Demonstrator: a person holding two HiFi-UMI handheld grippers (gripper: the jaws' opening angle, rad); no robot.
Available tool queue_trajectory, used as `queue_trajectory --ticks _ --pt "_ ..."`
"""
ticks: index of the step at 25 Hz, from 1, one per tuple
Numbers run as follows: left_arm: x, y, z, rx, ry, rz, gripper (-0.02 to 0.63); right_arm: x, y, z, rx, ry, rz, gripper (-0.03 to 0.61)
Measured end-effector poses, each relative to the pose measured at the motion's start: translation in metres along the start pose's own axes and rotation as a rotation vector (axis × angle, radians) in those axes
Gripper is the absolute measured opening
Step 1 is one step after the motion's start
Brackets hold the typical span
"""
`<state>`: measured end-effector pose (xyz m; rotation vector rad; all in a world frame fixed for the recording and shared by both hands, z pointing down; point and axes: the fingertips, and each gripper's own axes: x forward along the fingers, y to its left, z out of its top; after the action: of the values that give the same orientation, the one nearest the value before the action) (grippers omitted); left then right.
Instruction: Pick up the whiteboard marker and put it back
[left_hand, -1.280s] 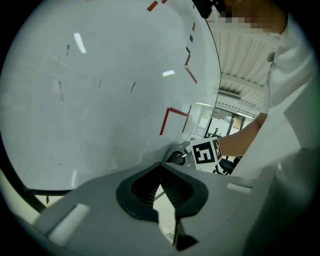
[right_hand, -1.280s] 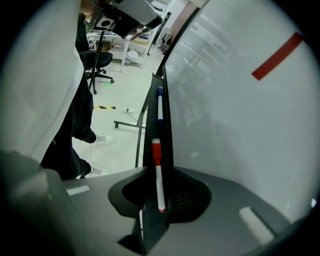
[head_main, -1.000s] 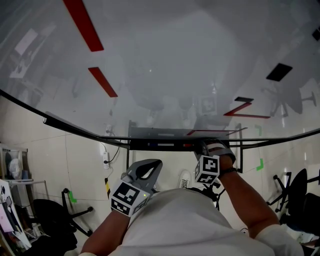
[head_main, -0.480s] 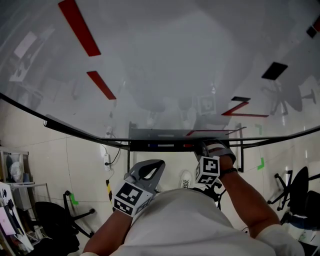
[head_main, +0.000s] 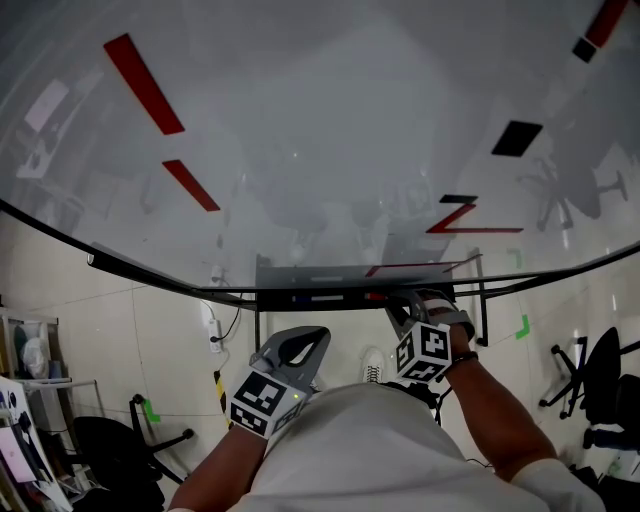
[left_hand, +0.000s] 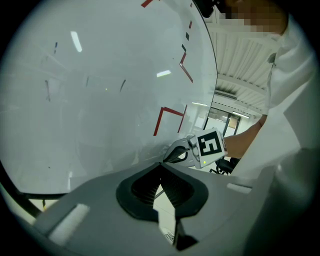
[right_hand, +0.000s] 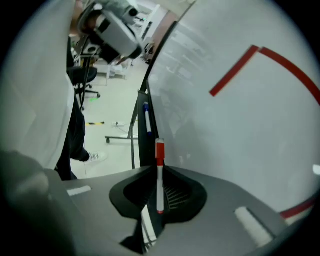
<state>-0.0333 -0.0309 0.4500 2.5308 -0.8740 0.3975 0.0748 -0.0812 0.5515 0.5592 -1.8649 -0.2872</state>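
Note:
A white whiteboard marker with a red cap (right_hand: 159, 151) stands upright between the jaws of my right gripper (right_hand: 159, 169), which is shut on its barrel. In the head view my right gripper (head_main: 399, 304) is at the right part of the marker tray (head_main: 300, 290) under the whiteboard (head_main: 320, 150). My left gripper (head_main: 298, 342) hangs lower, in front of my chest and apart from the tray. Its jaws are shut with nothing in them (left_hand: 161, 165). The right gripper (left_hand: 176, 153) also shows in the left gripper view, against the board.
A blue marker (right_hand: 146, 116) lies on the tray just ahead of the held one. Red lines (head_main: 470, 218) and black patches (head_main: 516, 138) mark the board. Office chairs (head_main: 600, 370) and the board's stand legs (head_main: 482, 300) are on the tiled floor below.
The head view has tilted, so the board's marks sit higher and further left. The right gripper stays at the tray with the marker; the left gripper has barely moved.

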Motion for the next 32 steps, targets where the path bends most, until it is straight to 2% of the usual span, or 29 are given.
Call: queue_trajectory --ticks 3,5,11,18,25,32 --pt "0.001 -0.002 0.000 0.000 0.002 -0.005 0.017 -0.008 -0.006 -0.002 0.279 -0.080 0.040 0.035" --pt "0.002 -0.003 0.000 0.004 0.004 -0.008 0.017 -0.012 -0.008 -0.006 0.369 -0.105 0.042 0.035" --pt "0.004 -0.005 0.000 0.003 0.009 -0.014 0.017 -0.020 -0.009 -0.005 0.388 -0.131 0.014 0.035" --pt "0.008 -0.004 0.002 0.017 0.008 -0.010 0.017 -0.042 -0.015 0.015 0.559 -0.301 0.042 0.035" --pt "0.007 -0.006 0.004 0.015 0.001 -0.013 0.017 -0.056 -0.018 0.017 0.608 -0.345 0.048 0.035" --pt "0.004 -0.005 0.010 0.025 -0.025 -0.009 0.017 -0.082 -0.024 0.025 0.749 -0.451 0.090 0.035"
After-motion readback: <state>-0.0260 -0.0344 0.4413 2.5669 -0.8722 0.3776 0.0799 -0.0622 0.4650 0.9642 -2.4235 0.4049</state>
